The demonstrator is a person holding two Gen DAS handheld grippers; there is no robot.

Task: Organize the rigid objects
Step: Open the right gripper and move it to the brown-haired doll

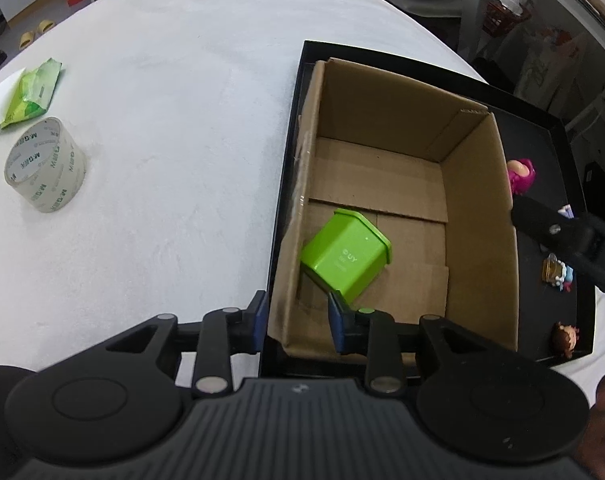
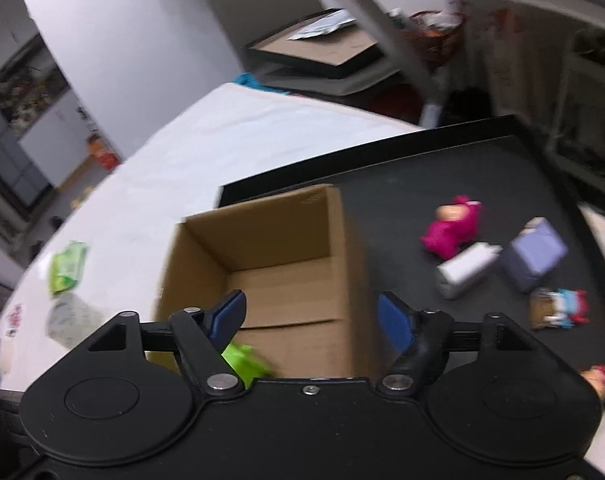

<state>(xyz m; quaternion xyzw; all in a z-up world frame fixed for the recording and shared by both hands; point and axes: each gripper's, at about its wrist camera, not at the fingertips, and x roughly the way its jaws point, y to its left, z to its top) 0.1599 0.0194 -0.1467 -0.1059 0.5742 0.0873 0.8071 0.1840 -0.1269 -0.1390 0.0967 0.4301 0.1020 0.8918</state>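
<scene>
1. Green container point(image 1: 345, 255) lies tilted, alone in one cardboard box point(image 1: 478, 208) at centre frame; left gripper point(image 1: 298, 320) gapes empty astride the box wall; one tape roll point(image 1: 45, 165) sits left.
2. Right gripper point(image 2: 311, 318) is spread, empty; one pink figure point(image 2: 450, 228) and two small boxes sit on the black tray point(image 2: 402, 168), right.

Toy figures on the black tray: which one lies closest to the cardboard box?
The pink figure. It lies nearest the cardboard box wall at the tray's far end; the blue-and-red figure sits farther out, beyond the white and purple blocks.
</scene>
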